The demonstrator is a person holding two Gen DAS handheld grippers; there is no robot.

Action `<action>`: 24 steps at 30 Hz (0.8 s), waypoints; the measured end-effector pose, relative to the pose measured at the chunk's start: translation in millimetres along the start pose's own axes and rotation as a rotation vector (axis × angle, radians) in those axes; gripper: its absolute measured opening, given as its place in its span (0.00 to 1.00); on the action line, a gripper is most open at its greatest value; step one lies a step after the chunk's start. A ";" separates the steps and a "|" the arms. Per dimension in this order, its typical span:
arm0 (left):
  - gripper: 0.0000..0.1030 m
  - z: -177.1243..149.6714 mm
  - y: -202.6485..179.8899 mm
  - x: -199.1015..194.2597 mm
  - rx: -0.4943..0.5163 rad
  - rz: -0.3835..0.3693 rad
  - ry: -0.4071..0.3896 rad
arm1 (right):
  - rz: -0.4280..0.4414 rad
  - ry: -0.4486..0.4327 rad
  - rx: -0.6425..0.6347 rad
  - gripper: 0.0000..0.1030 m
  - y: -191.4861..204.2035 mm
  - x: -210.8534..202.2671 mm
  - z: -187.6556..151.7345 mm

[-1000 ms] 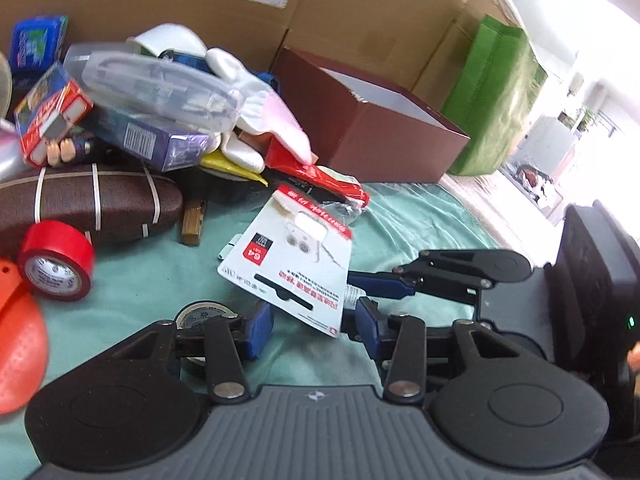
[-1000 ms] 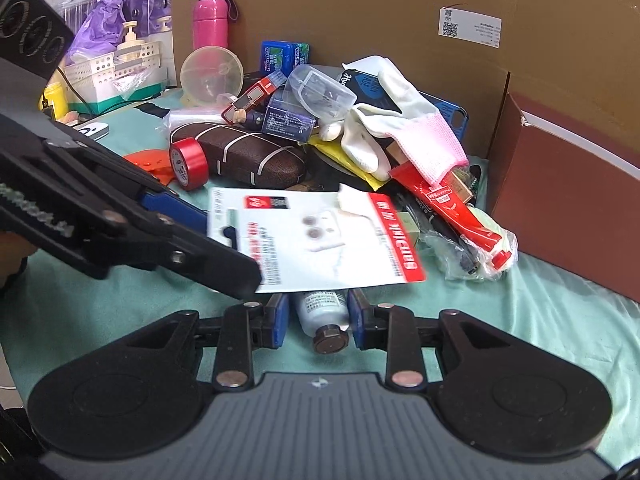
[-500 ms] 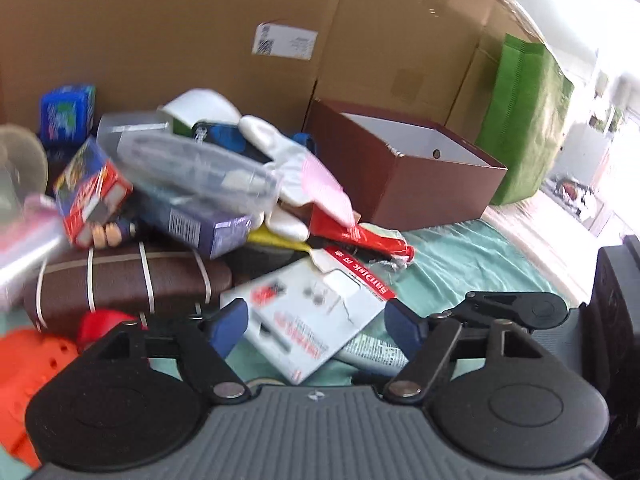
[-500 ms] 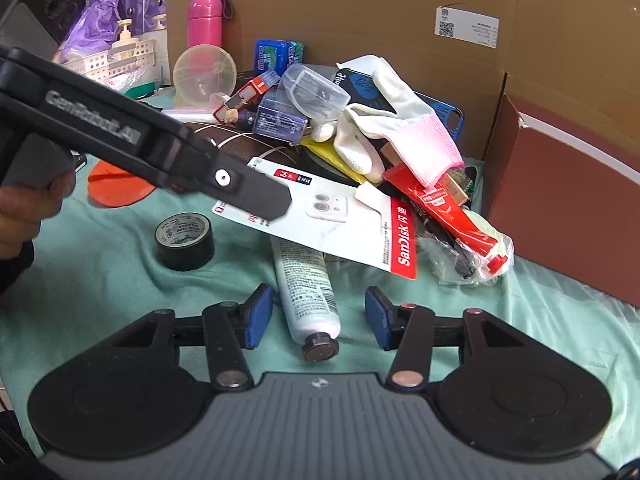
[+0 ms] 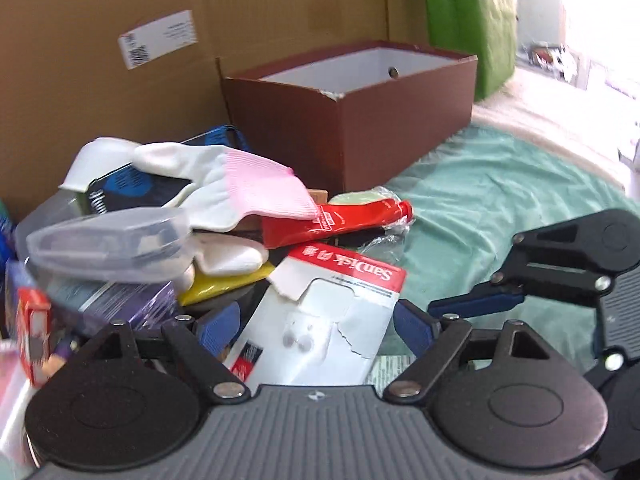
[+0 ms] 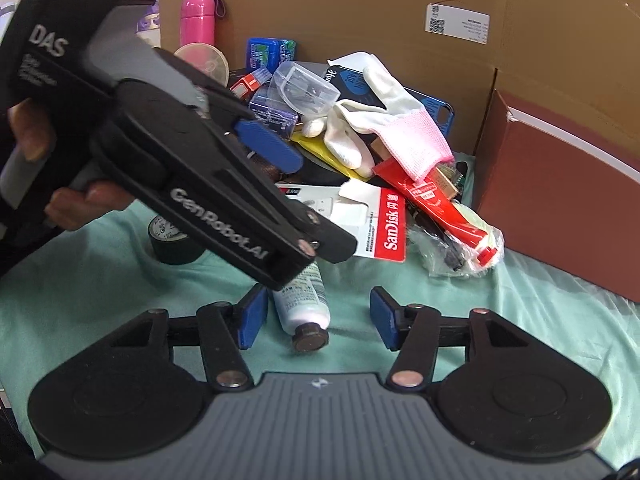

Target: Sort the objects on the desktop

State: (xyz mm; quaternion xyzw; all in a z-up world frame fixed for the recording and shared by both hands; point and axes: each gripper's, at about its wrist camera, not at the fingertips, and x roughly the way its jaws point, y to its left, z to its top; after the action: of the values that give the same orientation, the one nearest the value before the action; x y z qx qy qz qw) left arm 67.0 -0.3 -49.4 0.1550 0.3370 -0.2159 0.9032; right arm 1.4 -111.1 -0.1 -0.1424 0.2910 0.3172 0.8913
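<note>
**Both claws spreading, card pack and tube loose on the cloth**

Left wrist view only: the brown box's (image 5: 404,120) white inside, a green bag (image 5: 468,20) behind it, bright floor far right. Blurry on its left edge. The right gripper (image 5: 476,304) pokes in from the right, one blue pad visible.

Right wrist view only: pink bottle (image 6: 197,20) far left, blue mint tin (image 6: 268,54), black tape roll (image 6: 174,242) on the green cloth (image 6: 520,312), and the white tube (image 6: 306,300) lying with its dark cap nearest the camera. A hand (image 6: 76,200) grips the left gripper's (image 6: 308,184) black body, which cuts diagonally across from upper left.

Shared: SanDisk card pack (image 5: 324,320) lying at the near edge of the pile, red tube (image 5: 340,220) just beyond it, white-and-pink glove (image 5: 244,192) on top, clear case (image 5: 112,240) to the left.

Pose: the left gripper, seen from its own camera, angles down over the card pack; jaws wide and opening, pack between the pads (image 5: 416,326), not pinched. The right gripper, in its own view (image 6: 316,322), angles down at the cloth; jaws apart and opening, white tube between them, left pad close beside it, right pad clear, no grip.
</note>
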 end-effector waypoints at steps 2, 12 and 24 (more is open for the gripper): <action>0.86 0.2 -6.4 8.9 0.058 0.008 0.027 | -0.002 0.002 0.009 0.57 -2.1 -1.3 -1.7; 0.35 -4.0 12.6 7.7 -0.043 0.011 0.073 | 0.004 -0.006 0.013 0.58 -1.2 -0.8 -2.5; 0.24 -15.2 25.2 -26.2 -0.232 -0.057 0.021 | 0.028 -0.021 -0.113 0.57 16.4 8.7 10.7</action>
State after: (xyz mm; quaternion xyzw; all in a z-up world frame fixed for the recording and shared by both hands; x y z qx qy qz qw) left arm 53.4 35.4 -39.4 0.0422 0.3735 -0.1996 0.9049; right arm 0.9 -89.7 1.9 -0.1850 0.2653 0.3472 0.8803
